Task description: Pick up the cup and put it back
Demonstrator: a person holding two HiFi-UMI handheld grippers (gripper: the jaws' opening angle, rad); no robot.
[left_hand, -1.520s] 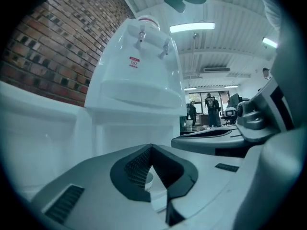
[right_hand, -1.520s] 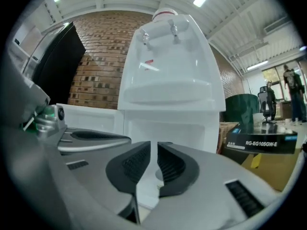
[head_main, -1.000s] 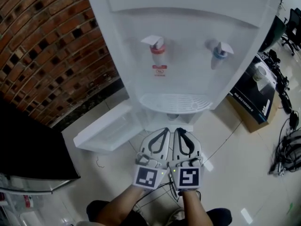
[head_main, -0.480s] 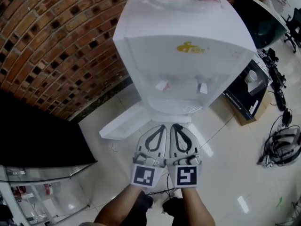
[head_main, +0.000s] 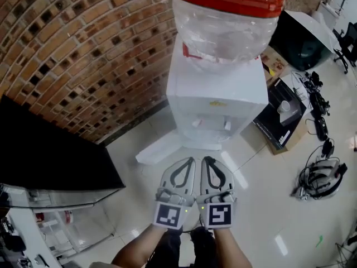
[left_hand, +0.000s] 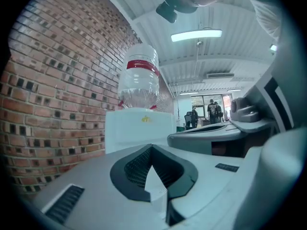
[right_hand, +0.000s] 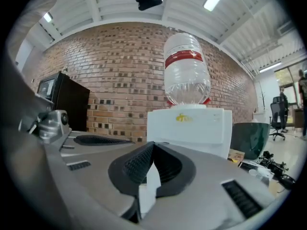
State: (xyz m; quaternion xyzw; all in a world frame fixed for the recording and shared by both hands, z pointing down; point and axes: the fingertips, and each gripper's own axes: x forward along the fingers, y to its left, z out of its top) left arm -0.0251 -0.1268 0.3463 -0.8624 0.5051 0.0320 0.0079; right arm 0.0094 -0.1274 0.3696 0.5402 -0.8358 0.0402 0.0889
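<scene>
Left tongs: the left tongs (head_main: 189,162) were closed, pads together with nothing between them, held low in front of the person and pointing at the dispenser; its own view showed the same meeting tips (left_hand: 151,150).
Right tongs: the right tongs (head_main: 207,161) were closed and empty as well, the ribbed pads meeting at the tip (right_hand: 152,146). They lay just beside the left pair, nearly touching along their length.
Marker cubes: one black-and-white cube (head_main: 170,215) sat at the back of the left tongs, another (head_main: 219,215) at the back of the right.
Forearms: a bare forearm (head_main: 139,251) led into each tool from the bottom edge.
Water dispenser: the white water dispenser (head_main: 215,102) stood on the floor (head_main: 262,205) ahead of the tongs and apart from them, against the brick wall (head_main: 83,49).
Bottle: a large clear bottle (head_main: 223,21) with a red band sat upside down on top of the dispenser.
Cup: neither pair held one. A white cup-like thing (head_main: 284,106) showed on the black carton (head_main: 276,127) just right of the dispenser, too small to identify with certainty.
Left side: a black cabinet (head_main: 50,155) stood by the wall.
Right side: a tangle of cables (head_main: 321,177) lay on the floor.
</scene>
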